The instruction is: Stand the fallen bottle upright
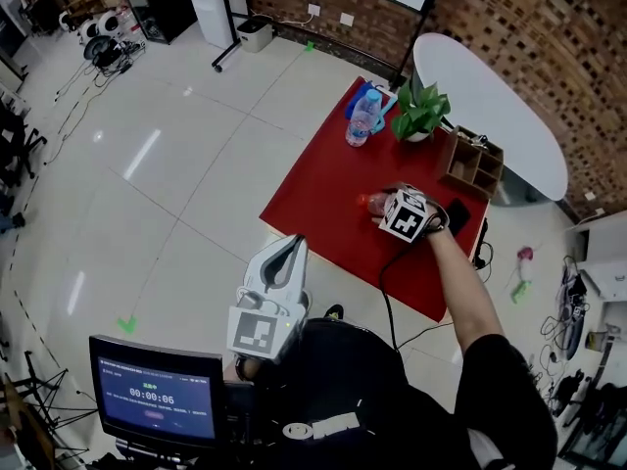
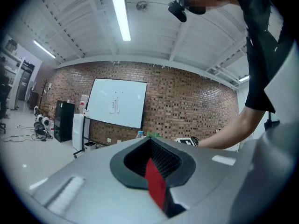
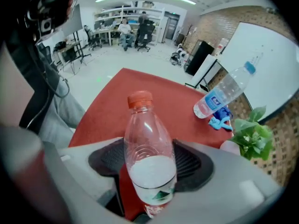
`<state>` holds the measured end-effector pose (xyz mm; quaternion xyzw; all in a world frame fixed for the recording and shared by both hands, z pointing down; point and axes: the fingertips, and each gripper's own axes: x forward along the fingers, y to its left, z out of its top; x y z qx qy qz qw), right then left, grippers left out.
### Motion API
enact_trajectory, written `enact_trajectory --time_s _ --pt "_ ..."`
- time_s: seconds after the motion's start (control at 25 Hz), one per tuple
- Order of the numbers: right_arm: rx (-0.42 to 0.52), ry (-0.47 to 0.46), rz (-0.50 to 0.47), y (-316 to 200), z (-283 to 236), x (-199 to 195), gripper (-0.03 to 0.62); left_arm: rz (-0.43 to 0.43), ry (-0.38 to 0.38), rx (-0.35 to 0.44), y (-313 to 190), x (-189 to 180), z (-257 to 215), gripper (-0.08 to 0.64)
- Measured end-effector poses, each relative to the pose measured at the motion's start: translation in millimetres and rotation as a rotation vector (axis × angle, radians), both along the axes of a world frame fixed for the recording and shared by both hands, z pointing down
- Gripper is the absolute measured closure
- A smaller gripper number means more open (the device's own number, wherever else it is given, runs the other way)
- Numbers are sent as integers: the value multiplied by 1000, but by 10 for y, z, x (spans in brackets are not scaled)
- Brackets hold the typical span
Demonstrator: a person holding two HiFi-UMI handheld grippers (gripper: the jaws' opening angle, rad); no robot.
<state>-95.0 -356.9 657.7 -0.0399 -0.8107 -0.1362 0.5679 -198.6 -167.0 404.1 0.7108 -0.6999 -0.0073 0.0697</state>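
Observation:
A clear bottle (image 1: 370, 202) with an orange-red cap lies near the middle of the red cloth-covered table (image 1: 323, 189). My right gripper (image 1: 384, 205) points steeply down over it. In the right gripper view the bottle (image 3: 148, 155), partly filled with white, sits between the black pads (image 3: 191, 164), which press its sides, cap pointing away from the camera. My left gripper (image 1: 292, 248) is held close to the person's body, well short of the table, pointing level. Its jaws are together around a red strip (image 2: 155, 181), holding nothing.
A second bottle (image 1: 362, 117) with a blue cap stands upright at the table's far end, beside a blue object (image 3: 219, 120) and a potted plant (image 1: 419, 111). A wooden organiser (image 1: 472, 162) and a black phone (image 1: 457, 215) sit at the right. A monitor (image 1: 157, 390) stands near the person.

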Motion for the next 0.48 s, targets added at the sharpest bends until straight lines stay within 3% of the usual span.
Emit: enact_trajectory --time_s 0.28,0.48 --pt "-112 -266 209 -107 -583 -78 287 70 -12 6 -64 134 -90 552" --pt "-224 -543 365 -245 -1016 -125 286 104 -22 6 -95 198 -139 552"
